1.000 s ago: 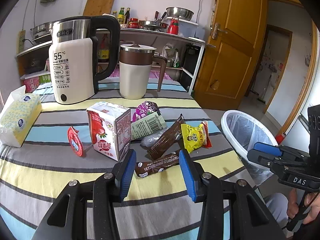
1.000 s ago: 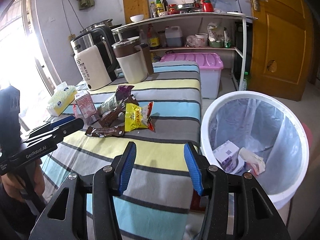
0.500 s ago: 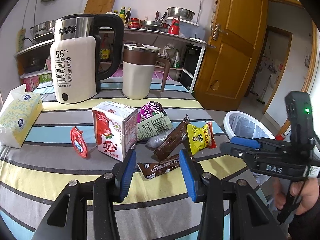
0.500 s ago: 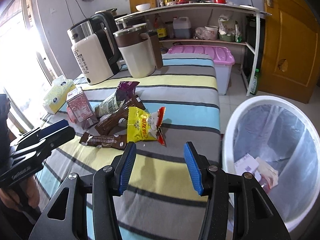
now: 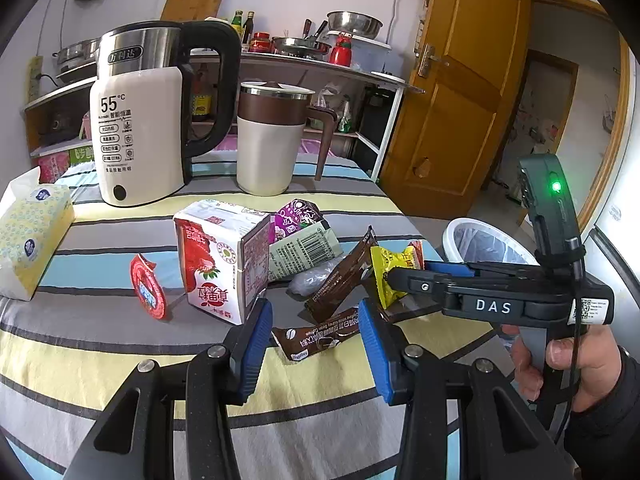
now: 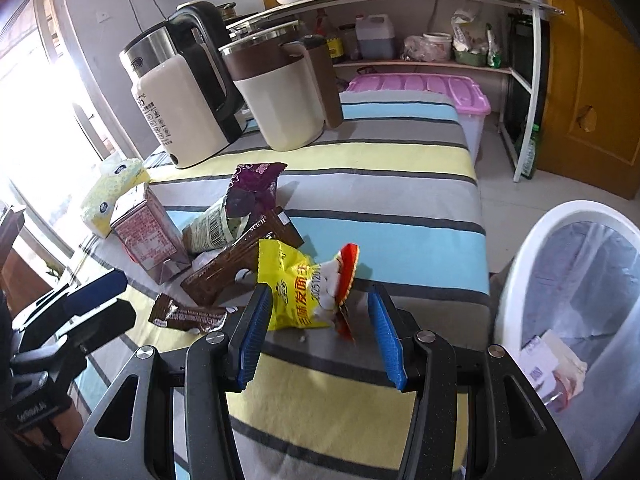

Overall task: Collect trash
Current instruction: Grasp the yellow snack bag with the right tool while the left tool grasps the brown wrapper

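Trash lies on the striped table: a red-and-white milk carton [image 5: 224, 256], a red foil lid [image 5: 147, 286], a purple-green pouch [image 5: 302, 236], brown wrappers [image 5: 340, 276] and a yellow snack bag [image 6: 300, 286]. My left gripper [image 5: 316, 344] is open, its jaws on either side of a small brown coffee wrapper [image 5: 316, 338]. My right gripper [image 6: 318, 330] is open with the yellow bag between its jaws; it also shows in the left wrist view [image 5: 404, 276]. The white trash bin [image 6: 576, 304] stands right of the table, with some trash inside.
An electric kettle [image 5: 148, 120] and a beige jug [image 5: 272, 140] stand at the table's far side. A tissue pack [image 5: 28, 236] lies at the left edge. A pink-lidded box [image 6: 424, 92], shelves and a wooden door [image 5: 460, 92] are behind.
My right gripper moved from beside the bin to the table and now brackets the yellow bag. My left gripper edged forward toward the small brown wrapper. Both stayed open.
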Motion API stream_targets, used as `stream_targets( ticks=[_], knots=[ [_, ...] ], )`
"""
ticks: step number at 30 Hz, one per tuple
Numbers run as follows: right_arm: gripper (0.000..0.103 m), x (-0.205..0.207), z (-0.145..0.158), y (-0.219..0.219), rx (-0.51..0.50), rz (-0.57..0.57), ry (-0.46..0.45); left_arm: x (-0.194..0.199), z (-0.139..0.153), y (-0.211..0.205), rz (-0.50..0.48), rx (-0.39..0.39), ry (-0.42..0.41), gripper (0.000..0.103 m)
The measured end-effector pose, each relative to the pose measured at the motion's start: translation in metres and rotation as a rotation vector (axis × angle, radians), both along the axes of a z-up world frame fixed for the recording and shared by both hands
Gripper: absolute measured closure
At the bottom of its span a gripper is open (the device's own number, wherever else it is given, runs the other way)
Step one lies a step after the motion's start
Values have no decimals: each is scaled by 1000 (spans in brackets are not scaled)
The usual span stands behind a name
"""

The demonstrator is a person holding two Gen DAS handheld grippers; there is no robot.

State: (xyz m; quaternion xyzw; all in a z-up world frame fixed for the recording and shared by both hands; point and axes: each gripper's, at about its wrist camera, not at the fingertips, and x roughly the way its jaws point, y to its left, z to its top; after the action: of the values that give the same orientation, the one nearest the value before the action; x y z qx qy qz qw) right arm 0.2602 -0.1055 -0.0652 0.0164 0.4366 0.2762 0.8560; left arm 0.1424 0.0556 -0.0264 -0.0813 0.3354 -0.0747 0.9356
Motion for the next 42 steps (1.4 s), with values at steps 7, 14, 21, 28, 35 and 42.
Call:
stream_targets(
  ticks=[7,14,21,28,35,42],
  knots=[
    [70,0,-1,-5,32,-7,9,13,-4,-6,-26,17,17,58],
    [71,-9,6,-25,77,-49,2,30,-9,-19,-52,48,36,58],
    [71,-17,8,-41,109,-72,10,51,-25,-25,-112,38,136,58],
    [71,-22,7,-53,118,-84,15,50,-31,-29,-161,61,181,57],
    [71,-29,9,-64,127,-102,10,31,-31,-39,-225,112,179,57],
    [71,-41,9,-73,130,-113,11,23,-31,-50,-206,157,180,60]
  ],
)
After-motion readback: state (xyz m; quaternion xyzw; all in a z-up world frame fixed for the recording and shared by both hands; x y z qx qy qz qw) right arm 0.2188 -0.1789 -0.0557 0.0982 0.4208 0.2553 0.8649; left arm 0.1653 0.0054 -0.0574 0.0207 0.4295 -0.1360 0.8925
